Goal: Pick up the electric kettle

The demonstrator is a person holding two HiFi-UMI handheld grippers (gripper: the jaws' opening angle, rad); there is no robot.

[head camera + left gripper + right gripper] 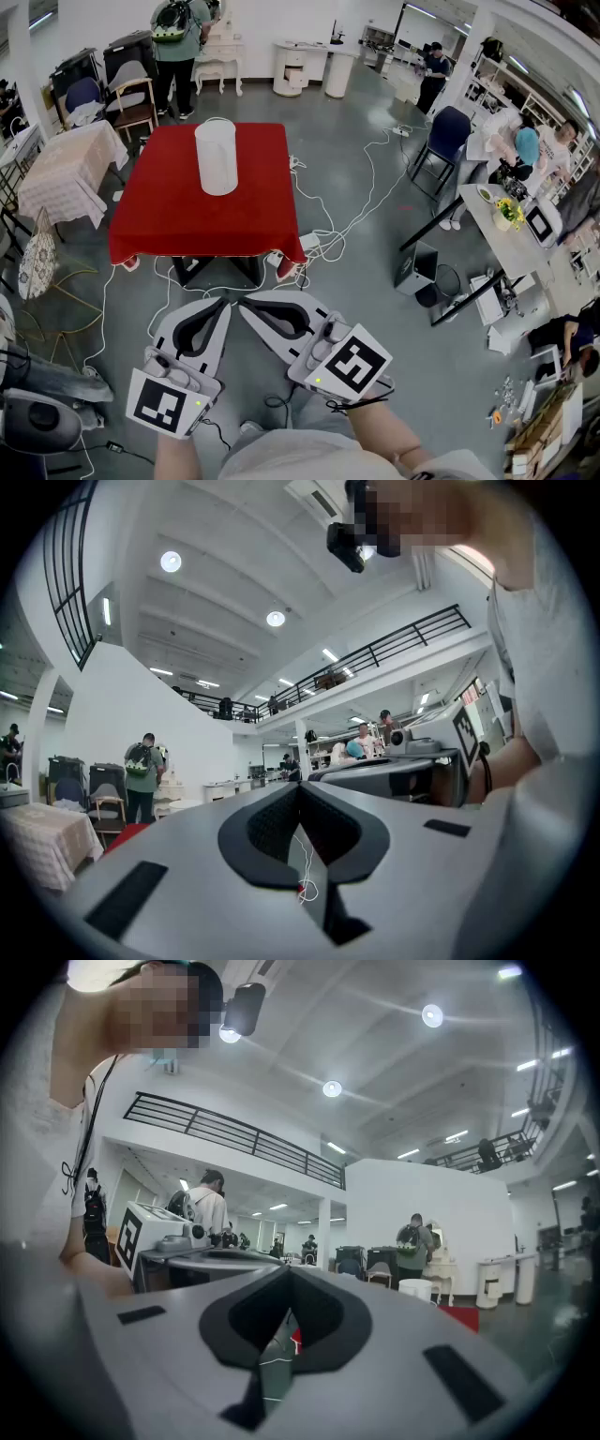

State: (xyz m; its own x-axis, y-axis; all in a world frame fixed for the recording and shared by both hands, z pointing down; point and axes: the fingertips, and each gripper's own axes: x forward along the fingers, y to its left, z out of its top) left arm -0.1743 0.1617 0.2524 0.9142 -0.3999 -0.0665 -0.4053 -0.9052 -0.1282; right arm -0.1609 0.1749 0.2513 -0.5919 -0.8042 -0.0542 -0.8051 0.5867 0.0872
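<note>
The white electric kettle (217, 157) stands upright near the far middle of a table with a red cloth (169, 225). Both grippers are held low over the floor, well short of the table's near edge. My left gripper (223, 302) and right gripper (244, 302) point toward the table with tips close together; each is shut with nothing between its jaws. In the right gripper view, past the shut jaws of the right gripper (288, 1269), the kettle (415, 1290) shows small and far on the red table (461, 1317). The left gripper view shows the left gripper (300, 787) shut and a corner of the red cloth (127, 834).
White cables (328, 230) trail over the grey floor at the table's right and front. A table with a checked cloth (66, 169) and chairs (131, 98) stand at the left. A person with a backpack (178, 37) stands beyond the table. A blue chair (445, 136) and desks with seated people are at the right.
</note>
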